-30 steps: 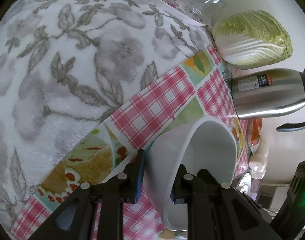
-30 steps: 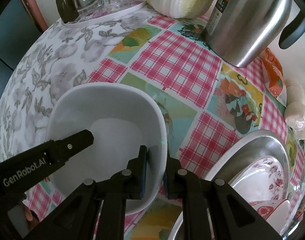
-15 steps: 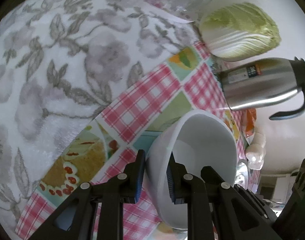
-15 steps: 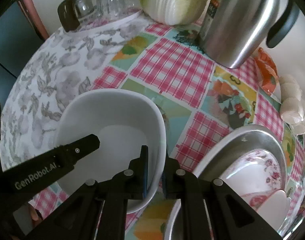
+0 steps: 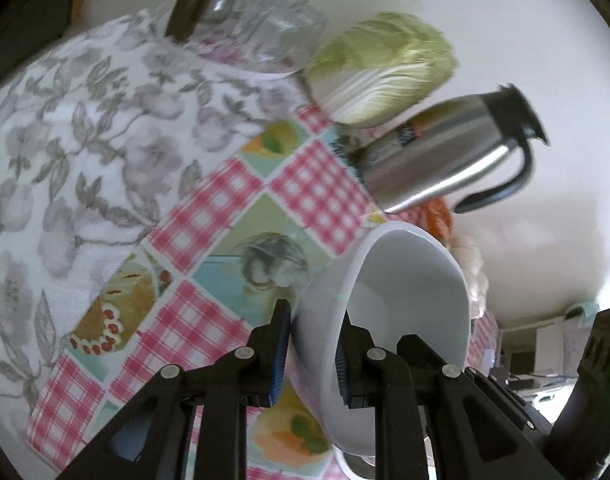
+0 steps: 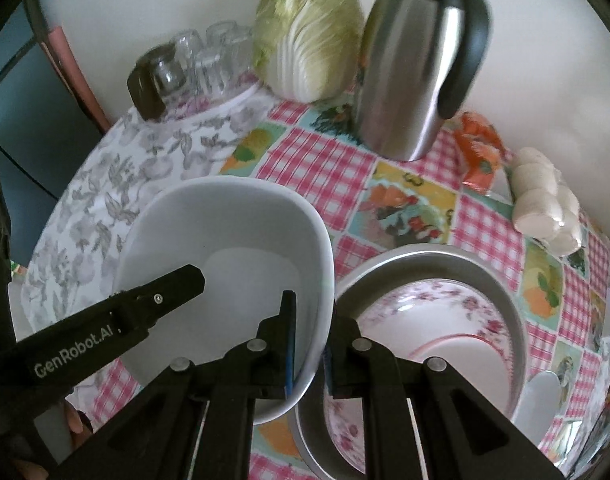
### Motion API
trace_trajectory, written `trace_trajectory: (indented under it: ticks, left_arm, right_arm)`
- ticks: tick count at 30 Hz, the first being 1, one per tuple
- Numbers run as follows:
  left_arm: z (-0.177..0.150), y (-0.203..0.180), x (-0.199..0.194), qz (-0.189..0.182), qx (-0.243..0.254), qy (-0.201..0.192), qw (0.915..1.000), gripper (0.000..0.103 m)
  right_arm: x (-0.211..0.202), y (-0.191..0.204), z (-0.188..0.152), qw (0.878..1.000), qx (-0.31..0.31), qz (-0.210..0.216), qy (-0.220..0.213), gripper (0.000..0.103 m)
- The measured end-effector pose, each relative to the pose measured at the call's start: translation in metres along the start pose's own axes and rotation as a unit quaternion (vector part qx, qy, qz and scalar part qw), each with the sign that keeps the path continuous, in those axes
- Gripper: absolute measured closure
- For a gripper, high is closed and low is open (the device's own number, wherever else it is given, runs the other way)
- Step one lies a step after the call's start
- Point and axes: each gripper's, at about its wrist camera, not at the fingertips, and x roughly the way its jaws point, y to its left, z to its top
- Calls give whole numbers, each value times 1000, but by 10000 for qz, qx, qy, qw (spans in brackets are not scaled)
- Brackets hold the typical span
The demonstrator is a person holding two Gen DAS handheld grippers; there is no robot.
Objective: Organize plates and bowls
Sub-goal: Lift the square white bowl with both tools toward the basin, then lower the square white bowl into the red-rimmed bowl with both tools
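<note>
A: Entry, grip check; your left gripper (image 5: 311, 354) is clamped on the near wall of the white bowl (image 6: 229, 240), one pad outside, one inside the rim; your right gripper (image 6: 309, 344) pinches the opposite wall the same way; neither claw is open, both are closed on the bowl

B: Why two grips on one bowl?

A: My reading: the walls are smooth and glossy, so a single pinch on a thin rim would let it swing; two opposed pinches hold it level enough to carry; in the left wrist view it tilts, mouth turned toward the wall side

B: Where is the bowl?

A: Held between your grippers above the checked tablecloth (image 6: 325, 160), just beside the steel basin (image 6: 425, 258) that holds a flowered plate (image 6: 445, 312); whether its base is clear of the cloth I cannot tell

B: Appearance of the bowl?

A: Plain white, rounded-square in outline, deep, flat-bottomed, empty and clean inside; no chips visible

B: Surroundings?

A: A steel jug (image 6: 409, 64), a cabbage (image 6: 309, 32) and upturned glasses (image 6: 201, 60) stand well apart along the wall; I judge you can keep both pinches firm and bring the bowl toward the basin; the risk is slipping at the rim
</note>
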Motion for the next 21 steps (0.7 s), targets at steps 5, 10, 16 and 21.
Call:
trace_trajectory:
  ticks: [5,10,16,21]
  left_arm:
    - [-14,-27,-13,-144,305,-96,9994,81]
    - [-26,-52,-22,-137,639,-191,9977,81]
    - [-45,-81,-30,-85,1122,-266,9933,81]
    - [-61,-101,-22,104,1480,-187,9888,81]
  right_arm:
    - [-30,-18,-8,9998,157,-30,-156,91]
    - [-54,-38,-18,9987,380,75,-317,91]
    - [-74,-63,-37,9959,749,192,-473,91]
    - [-82,-85,-56,9912,1101,342,-658,91]
